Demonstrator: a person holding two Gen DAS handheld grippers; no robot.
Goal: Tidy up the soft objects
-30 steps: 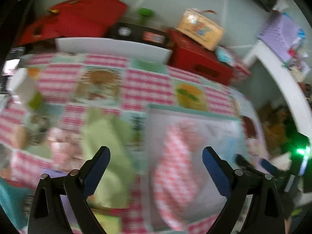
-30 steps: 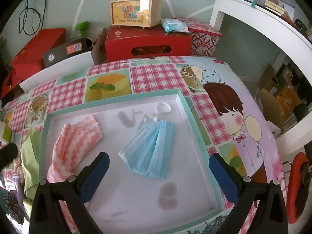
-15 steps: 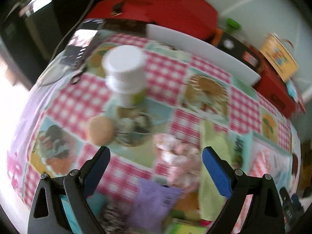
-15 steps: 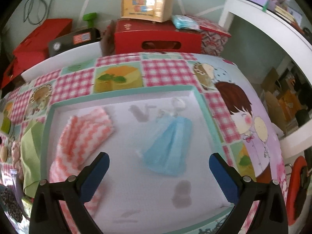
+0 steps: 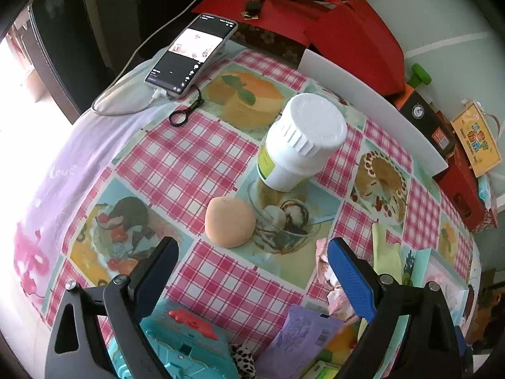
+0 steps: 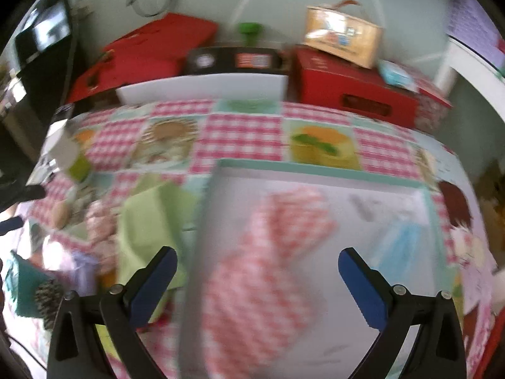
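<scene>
My left gripper (image 5: 252, 268) is open and empty, above the checked tablecloth, with an orange soft ball (image 5: 229, 222) just ahead of it. A crumpled pink cloth (image 5: 328, 262) and a green cloth (image 5: 386, 252) lie to its right. My right gripper (image 6: 257, 279) is open and empty over the teal-rimmed tray (image 6: 315, 169). The tray holds a pink-and-white cloth (image 6: 268, 262) and a blue face mask (image 6: 401, 246). The green cloth (image 6: 151, 221) lies left of the tray. The right wrist view is blurred.
A white bottle (image 5: 300, 145) stands behind the ball. A phone (image 5: 192, 53) on a cable lies at the far left. A teal toy (image 5: 176, 341) and a purple packet (image 5: 300, 338) lie under my left gripper. Red boxes (image 6: 353, 85) and a white board (image 6: 202, 87) line the back edge.
My left gripper has swung left from the tray to the ball and bottle. My right gripper has swung left, from over the mask to over the pink-and-white cloth. Both stay open.
</scene>
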